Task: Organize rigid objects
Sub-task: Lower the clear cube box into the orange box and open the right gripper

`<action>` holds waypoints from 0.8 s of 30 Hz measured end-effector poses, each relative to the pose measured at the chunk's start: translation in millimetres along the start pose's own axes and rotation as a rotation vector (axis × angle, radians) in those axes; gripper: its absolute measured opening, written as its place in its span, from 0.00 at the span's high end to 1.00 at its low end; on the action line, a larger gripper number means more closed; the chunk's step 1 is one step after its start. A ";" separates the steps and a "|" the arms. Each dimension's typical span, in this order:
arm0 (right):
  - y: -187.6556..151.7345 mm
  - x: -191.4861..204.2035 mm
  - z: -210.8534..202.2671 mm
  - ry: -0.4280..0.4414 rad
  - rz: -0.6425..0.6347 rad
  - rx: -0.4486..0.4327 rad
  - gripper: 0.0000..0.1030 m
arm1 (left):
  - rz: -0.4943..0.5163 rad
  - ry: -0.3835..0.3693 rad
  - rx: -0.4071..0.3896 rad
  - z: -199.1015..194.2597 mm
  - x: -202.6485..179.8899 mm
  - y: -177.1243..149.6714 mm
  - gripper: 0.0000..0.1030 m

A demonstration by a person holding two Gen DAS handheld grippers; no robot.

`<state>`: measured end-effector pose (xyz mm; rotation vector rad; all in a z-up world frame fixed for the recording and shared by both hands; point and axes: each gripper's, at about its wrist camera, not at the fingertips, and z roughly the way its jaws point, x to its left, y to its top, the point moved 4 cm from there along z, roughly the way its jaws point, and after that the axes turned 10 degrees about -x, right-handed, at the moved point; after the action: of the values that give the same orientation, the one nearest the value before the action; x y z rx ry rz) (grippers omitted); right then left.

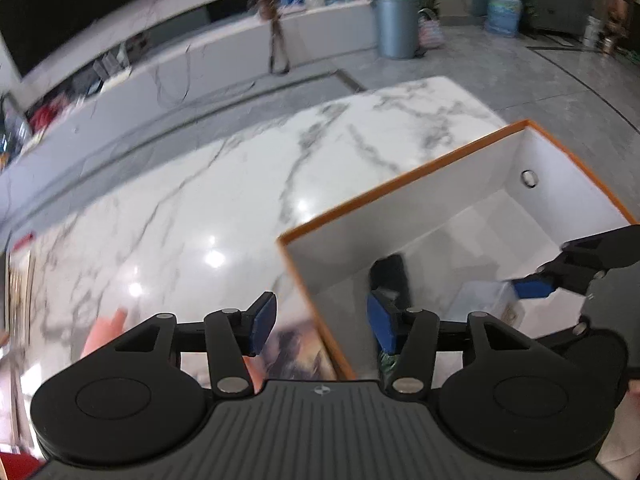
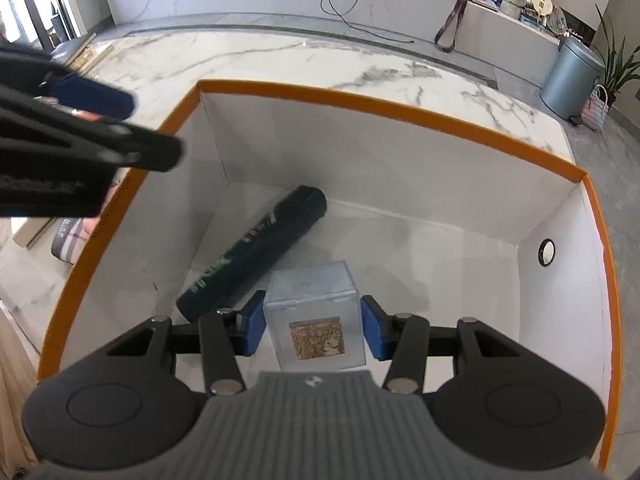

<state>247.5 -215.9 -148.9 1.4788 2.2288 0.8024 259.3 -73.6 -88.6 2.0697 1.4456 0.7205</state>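
Right gripper point(image 2: 313, 328): positioned inside the orange-rimmed white cardboard box point(image 2: 360, 106), its blue pads on either side of a clear plastic cube case with a brown patterned square on its face point(image 2: 314, 322). The left pad sits against the cube's side; a narrow gap shows at the right pad, so a firm pinch cannot be confirmed. The cube appears to sit on or just above the box floor; which of the two cannot be told.

Left gripper point(image 1: 322, 326): fingers spread wide with nothing between them, straddling the near orange edge of the box, one pad outside over the white grey-veined marble table point(image 1: 240, 184), the other inside. A flat item with a mottled printed cover point(image 1: 296, 350) lies on the table just below this gripper, beside the box wall; detail is blurred.

Just beyond the cube, a dark cylindrical tube with green and white lettering point(image 2: 256, 252) lies on the box floor, angled toward the far left corner, close beside the cube. A round hole point(image 2: 546, 252) is set in the right wall.

Farther off, a grey metal pedal bin point(image 2: 570, 76) stands on the floor past the table.
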 end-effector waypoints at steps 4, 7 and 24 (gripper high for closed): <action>-0.4 1.7 4.2 0.000 0.000 0.023 0.52 | -0.098 -0.071 0.068 9.1 13.1 -12.3 0.40; 1.5 4.2 7.4 0.016 0.013 0.033 0.52 | -0.133 -0.114 0.091 15.8 13.2 -18.3 0.46; 24.7 15.0 37.5 0.033 0.069 0.037 0.53 | -0.141 -0.170 0.062 31.2 7.5 -14.8 0.68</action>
<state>280.7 -184.9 -162.3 1.5789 2.2389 0.8169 272.6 -65.4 -120.3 1.9973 1.5150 0.4390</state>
